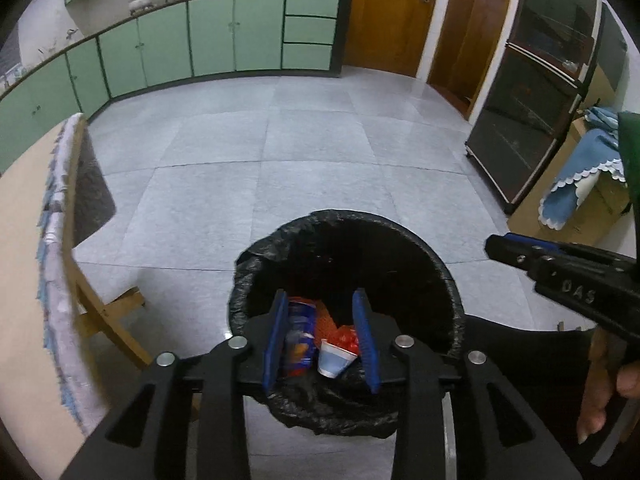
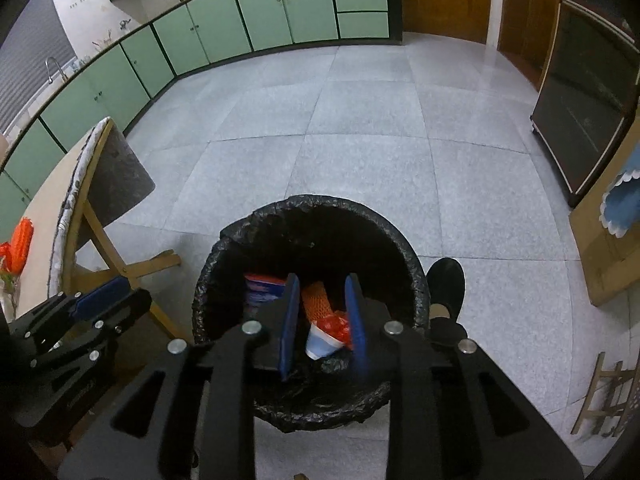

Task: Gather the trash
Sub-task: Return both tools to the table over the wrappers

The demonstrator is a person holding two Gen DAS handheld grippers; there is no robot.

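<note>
A round bin lined with a black bag (image 1: 344,216) (image 2: 320,200) stands on the tiled floor below both grippers. Inside lie a blue-and-red snack packet (image 1: 298,336) (image 2: 262,286), a white-and-blue paper cup (image 1: 334,360) (image 2: 320,342), a red wrapper (image 1: 346,338) (image 2: 340,326) and orange mesh (image 1: 326,318) (image 2: 316,300). My left gripper (image 1: 322,344) (image 2: 104,292) hangs over the bin's near side, jaws apart and pressing on nothing. My right gripper (image 2: 323,324) (image 1: 504,246) hovers beside it, also open, with the trash visible below between its blue pads.
A wooden table with a cloth edge (image 1: 24,280) (image 2: 44,208) stands left, holding an orange item (image 2: 22,244). A dark glass cabinet (image 1: 532,100) (image 2: 580,100) and a cardboard box under blue cloth (image 1: 580,184) stand right. A black shoe (image 2: 446,280) rests beside the bin. Green cupboards (image 1: 200,36) line the far wall.
</note>
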